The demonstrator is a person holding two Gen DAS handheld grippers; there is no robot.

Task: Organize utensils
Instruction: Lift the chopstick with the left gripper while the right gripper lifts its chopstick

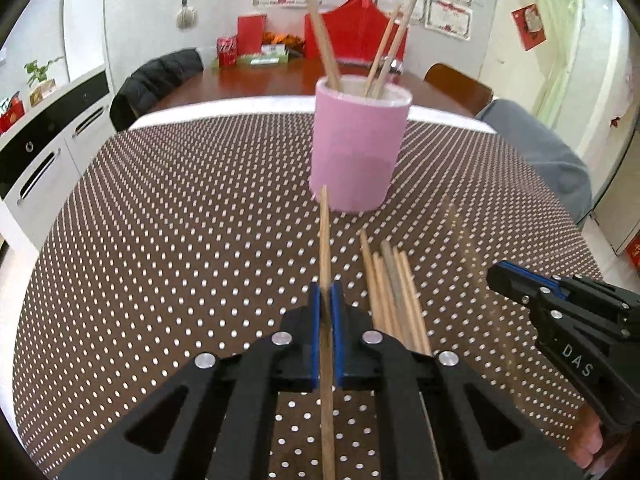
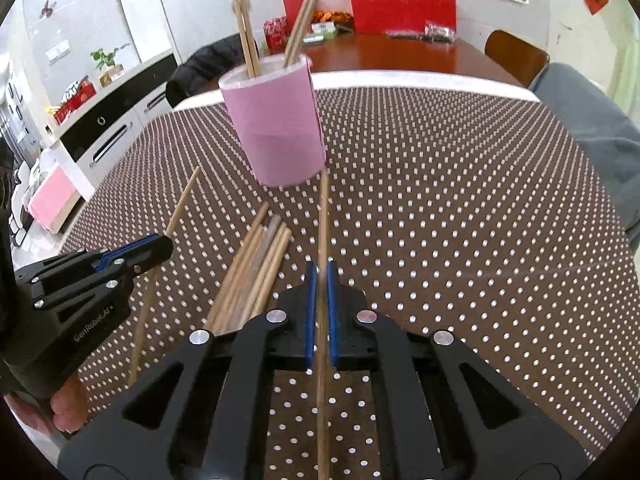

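A pink holder (image 1: 358, 144) stands on the dotted tablecloth with several wooden chopsticks upright in it; it also shows in the right wrist view (image 2: 278, 124). My left gripper (image 1: 326, 292) is shut on one chopstick (image 1: 325, 236) that points toward the holder. My right gripper (image 2: 321, 272) is shut on another chopstick (image 2: 323, 220), blurred, also pointing at the holder. A pile of loose chopsticks (image 1: 394, 292) lies on the cloth between the grippers, also in the right wrist view (image 2: 256, 268). Each gripper shows from the side in the other's view: right (image 1: 494, 274), left (image 2: 166, 242).
The brown dotted tablecloth (image 1: 180, 240) covers the near table. Behind it a wooden table (image 1: 256, 80) holds red boxes and a can. Chairs stand at both sides. A white cabinet (image 1: 44, 152) is at the left.
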